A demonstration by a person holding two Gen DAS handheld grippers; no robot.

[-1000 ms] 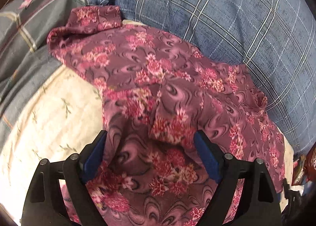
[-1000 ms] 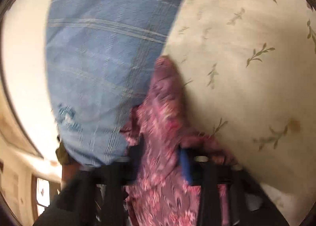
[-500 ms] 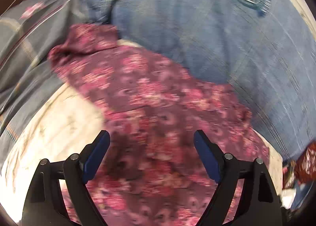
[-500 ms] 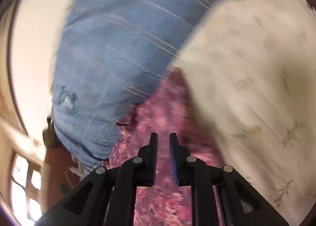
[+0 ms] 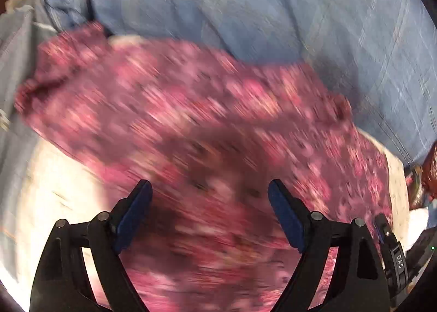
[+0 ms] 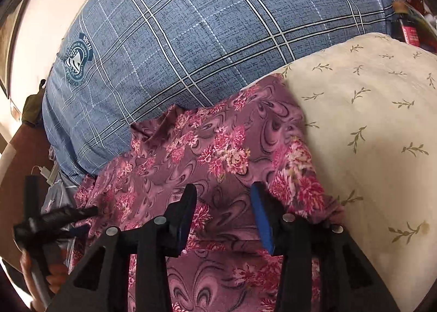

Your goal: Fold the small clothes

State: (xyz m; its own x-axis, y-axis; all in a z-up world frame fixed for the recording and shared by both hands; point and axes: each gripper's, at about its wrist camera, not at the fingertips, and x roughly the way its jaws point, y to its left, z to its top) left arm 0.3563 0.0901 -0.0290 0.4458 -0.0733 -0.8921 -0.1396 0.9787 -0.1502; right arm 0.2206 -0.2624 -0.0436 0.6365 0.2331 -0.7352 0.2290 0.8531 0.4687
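Observation:
A small maroon garment with pink flowers lies spread on a cream pillow; the left wrist view is motion-blurred. My left gripper is open and empty just above the cloth. In the right wrist view the garment lies between the cream pillow and a blue plaid pillow. My right gripper is open over the cloth and holds nothing. The left gripper's black body shows at the lower left of that view, with the hand that holds it.
A big blue plaid pillow with a round badge lies behind the garment, and also shows in the left wrist view. Grey-blue bedding lies at the left. A dark bottle and red items stand at the far right.
My right gripper has let go of the garment's corner and opened from shut. The cloth now lies flat. My left gripper stayed open and is moving, blurring its view.

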